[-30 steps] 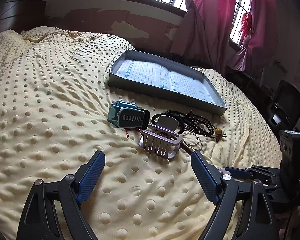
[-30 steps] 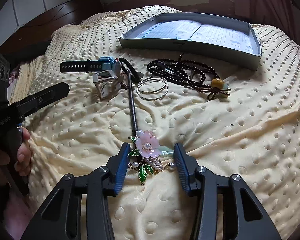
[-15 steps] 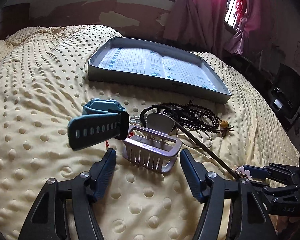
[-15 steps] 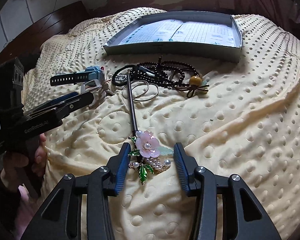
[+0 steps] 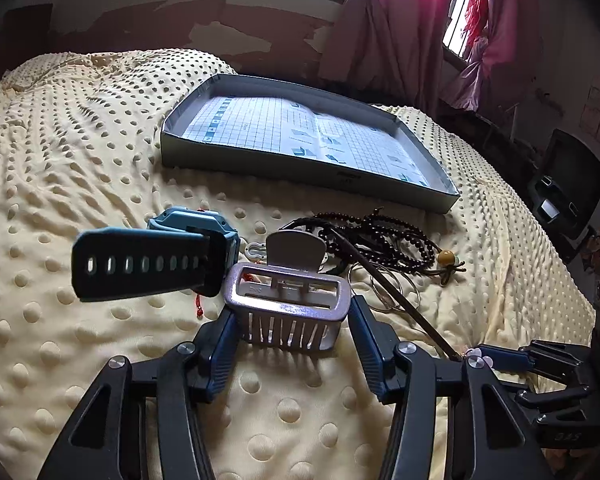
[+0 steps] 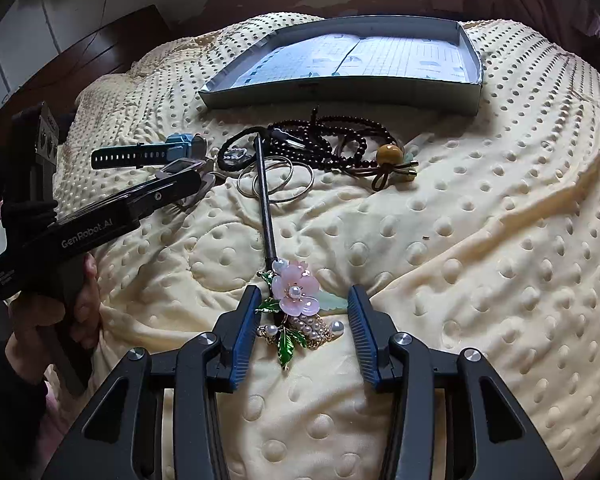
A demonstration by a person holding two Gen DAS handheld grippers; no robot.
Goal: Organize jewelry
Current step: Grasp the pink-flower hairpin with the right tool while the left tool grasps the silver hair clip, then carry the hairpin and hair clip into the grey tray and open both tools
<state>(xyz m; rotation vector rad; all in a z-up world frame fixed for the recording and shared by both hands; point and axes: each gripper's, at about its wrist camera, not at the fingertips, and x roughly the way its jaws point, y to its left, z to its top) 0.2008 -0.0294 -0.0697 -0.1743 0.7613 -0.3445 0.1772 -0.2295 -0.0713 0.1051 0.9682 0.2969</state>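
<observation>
two sets of fingers work over the bed [image 5: 60,152]. far back lies the tray [image 5: 300,168], well apart from the rest. nearer, the watch [image 5: 148,264], beads [image 5: 384,236] and rings [image 6: 276,180] lie together. my left fingers [image 5: 290,330] flank the clip [image 5: 286,308], narrow, though i cannot tell if they press it. my right fingers [image 6: 300,320] stand apart around the hairpin [image 6: 294,292] flower, not touching it.
</observation>
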